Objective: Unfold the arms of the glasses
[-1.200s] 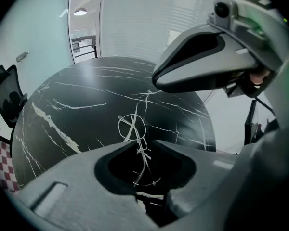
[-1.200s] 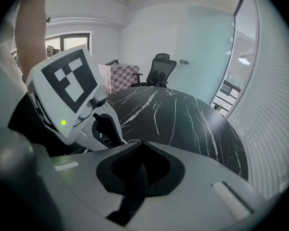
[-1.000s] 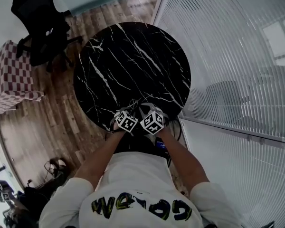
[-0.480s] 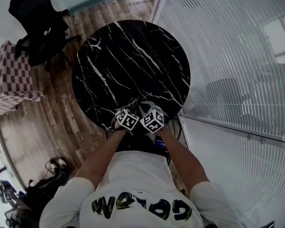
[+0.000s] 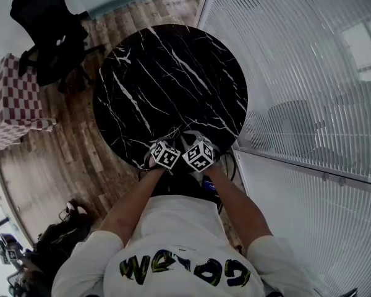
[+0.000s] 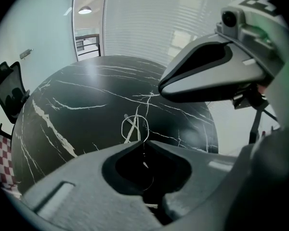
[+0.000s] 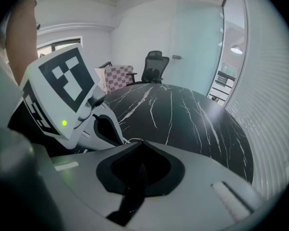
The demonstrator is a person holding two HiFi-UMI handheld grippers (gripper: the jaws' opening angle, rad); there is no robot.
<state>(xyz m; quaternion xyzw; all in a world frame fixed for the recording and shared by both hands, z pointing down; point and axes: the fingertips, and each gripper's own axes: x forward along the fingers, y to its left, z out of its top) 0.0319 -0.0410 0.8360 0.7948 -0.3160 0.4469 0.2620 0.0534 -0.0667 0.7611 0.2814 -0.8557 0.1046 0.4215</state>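
Observation:
Thin wire-framed glasses (image 6: 134,126) lie near the front edge of the round black marble table (image 5: 173,73). One wire lens ring shows just past my left gripper (image 6: 143,141). Its jaws are closing, and their tips meet on a fine wire of the frame that runs down between them. My right gripper (image 7: 141,142) sits close beside it on the right, its jaws together at the tip. A dark strip (image 7: 134,184), seemingly a glasses arm, hangs in the hollow behind them. In the head view both marker cubes (image 5: 167,155) sit side by side at the table's near rim.
A black office chair (image 5: 49,36) and a red-checked box (image 5: 12,98) stand on the wooden floor to the left. A glass wall with blinds (image 5: 309,73) runs close along the table's right side. The far table top holds nothing.

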